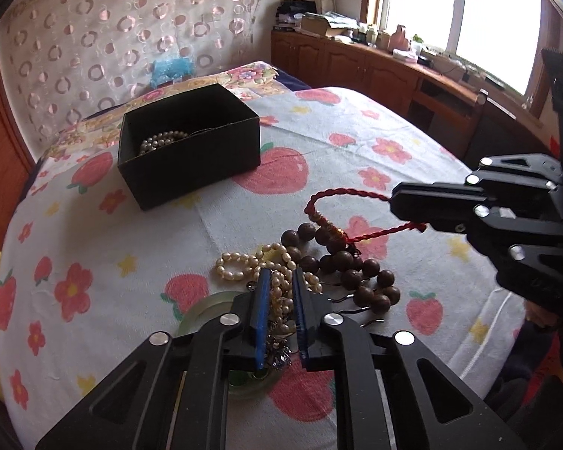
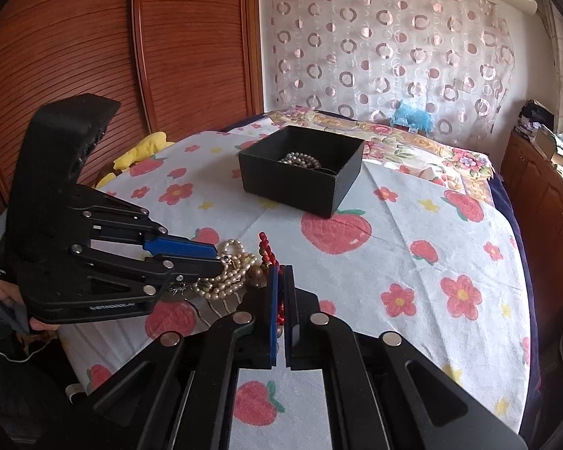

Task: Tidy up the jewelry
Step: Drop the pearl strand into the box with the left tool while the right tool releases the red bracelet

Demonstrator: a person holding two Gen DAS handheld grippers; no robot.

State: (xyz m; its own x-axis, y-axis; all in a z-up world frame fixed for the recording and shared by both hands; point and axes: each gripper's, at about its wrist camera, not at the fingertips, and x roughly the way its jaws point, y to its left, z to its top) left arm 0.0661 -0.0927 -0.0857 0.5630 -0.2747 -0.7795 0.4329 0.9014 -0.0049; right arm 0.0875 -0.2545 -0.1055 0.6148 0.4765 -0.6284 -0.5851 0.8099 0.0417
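Observation:
A pile of jewelry lies on the bed: a cream pearl necklace [image 1: 240, 266], dark brown wooden beads [image 1: 341, 266], a pale green bangle [image 1: 199, 309] and a red braided cord bracelet [image 1: 351, 212]. My left gripper [image 1: 281, 275] is closed on the pearl necklace, low over the pile. My right gripper [image 2: 280, 268] is shut on the red cord bracelet [image 2: 267, 249] and lifts one end of it; it also shows in the left wrist view [image 1: 398, 206]. A black open box [image 1: 189, 142] holding grey pearls [image 1: 161, 140] stands farther back on the bed, also in the right wrist view [image 2: 300, 170].
The bed has a white sheet [image 2: 413, 247] with strawberries and flowers. A patterned curtain [image 2: 386, 52] hangs behind it. A wooden wardrobe [image 2: 94, 56] is to the left, a cluttered wooden cabinet [image 1: 375, 63] under the window to the right. A yellow plush [image 2: 142, 153] lies at the bed's left edge.

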